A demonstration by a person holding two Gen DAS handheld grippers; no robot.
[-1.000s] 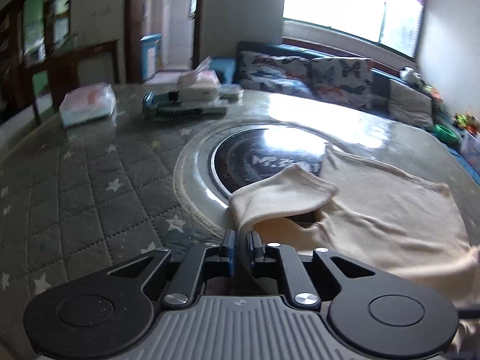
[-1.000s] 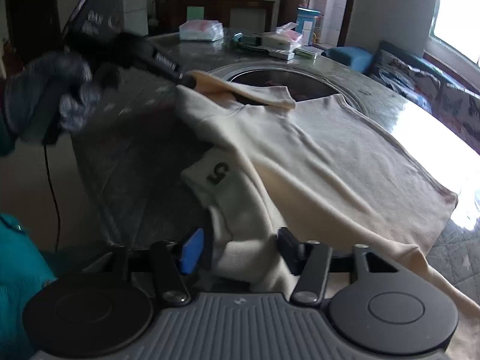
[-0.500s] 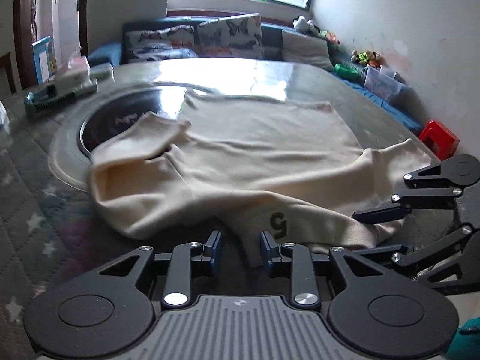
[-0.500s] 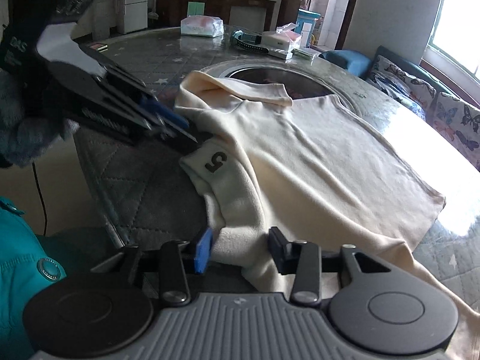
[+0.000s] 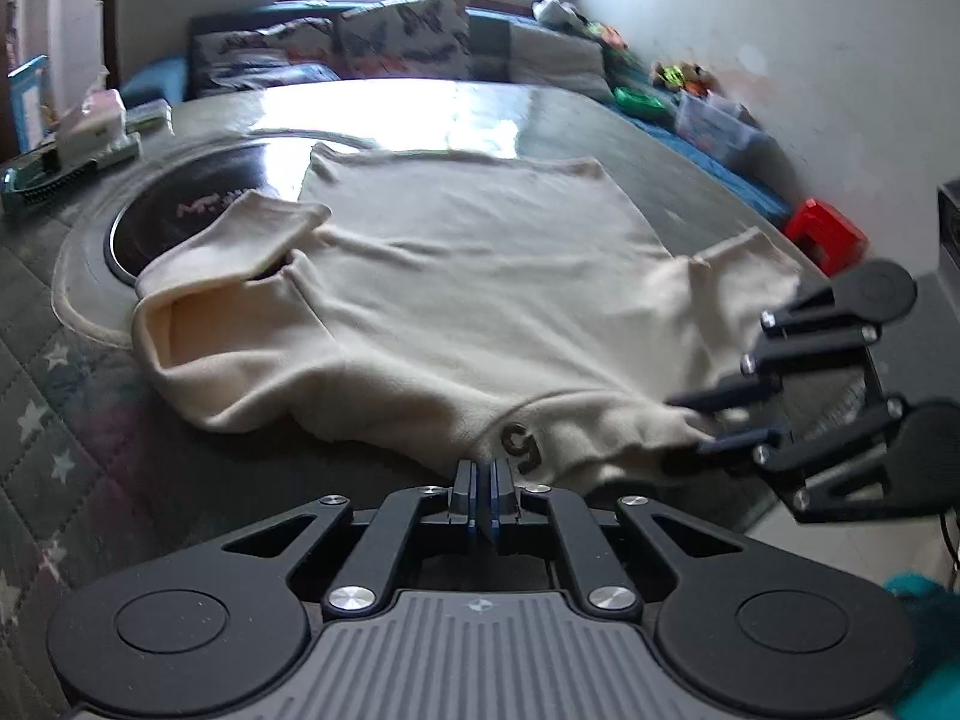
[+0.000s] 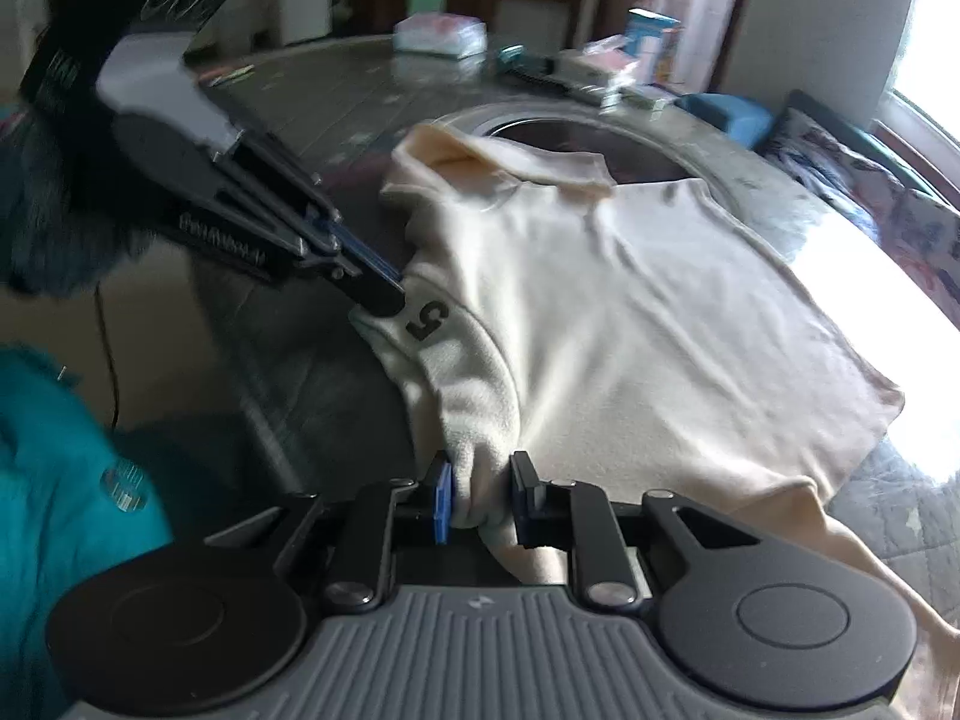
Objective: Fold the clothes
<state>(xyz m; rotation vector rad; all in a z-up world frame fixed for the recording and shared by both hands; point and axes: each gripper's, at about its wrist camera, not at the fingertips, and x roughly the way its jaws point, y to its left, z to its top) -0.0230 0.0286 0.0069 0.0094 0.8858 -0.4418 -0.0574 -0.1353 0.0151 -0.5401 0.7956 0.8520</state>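
Cream sweater [image 5: 480,276] lying spread on the round worktop [image 5: 84,396], its far hem toward the bright window side and its collar edge at the near rim. A dark numeral 5 [image 6: 427,321] is printed on the collar band. My left tool [image 5: 483,480] has its blue-padded fingers [image 5: 463,483] pressed together on the collar edge just beside the numeral, as the left wrist view shows; the right wrist view shows the same tool's tip [image 6: 384,288] touching the fabric at that spot. My right tool [image 6: 480,501] is partly closed, with a bunched fold of the collar between its pads; the gap is filled by cloth. In the left wrist view this tool [image 5: 720,420] meets the sweater at the near right, below the right sleeve [image 5: 744,276]. The left sleeve [image 5: 240,240] is folded back over the shoulder, partly covering a dark circular inset [image 5: 180,210] in the worktop. Boxes and a tissue pack [image 6: 441,33] sit at the far side, well apart from the garment.
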